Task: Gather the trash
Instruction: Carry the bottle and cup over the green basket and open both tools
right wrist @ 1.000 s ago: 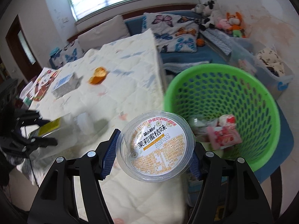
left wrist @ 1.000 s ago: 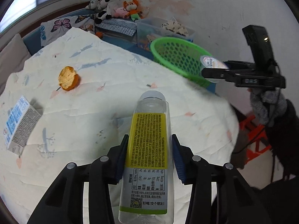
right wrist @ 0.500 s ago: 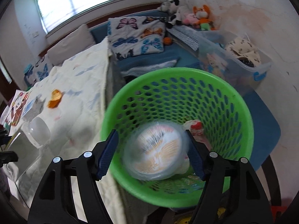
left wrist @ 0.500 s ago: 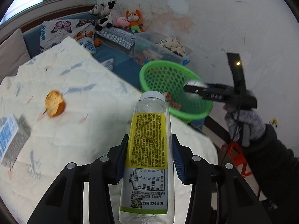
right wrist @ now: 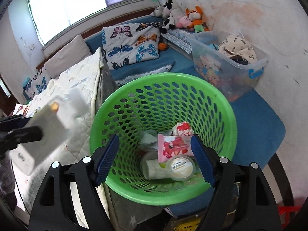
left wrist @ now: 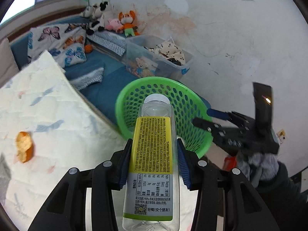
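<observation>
Now the left gripper (left wrist: 153, 164) pinches a clear yellow-labelled bottle (left wrist: 152, 165) near the green basket (right wrist: 221, 100). The right gripper (right wrist: 155, 158) has just been opening; its spread fingers hold nothing, and the lidded cup (right wrist: 181, 168) lies inside the basket.

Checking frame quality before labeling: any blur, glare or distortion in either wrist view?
Left wrist view: sharp on the bottle; strong fisheye curve, dark vignette corners; the right gripper slightly soft. Right wrist view: window blown out; the bottle at left is motion-smeared; green basket and its trash sharp.
</observation>
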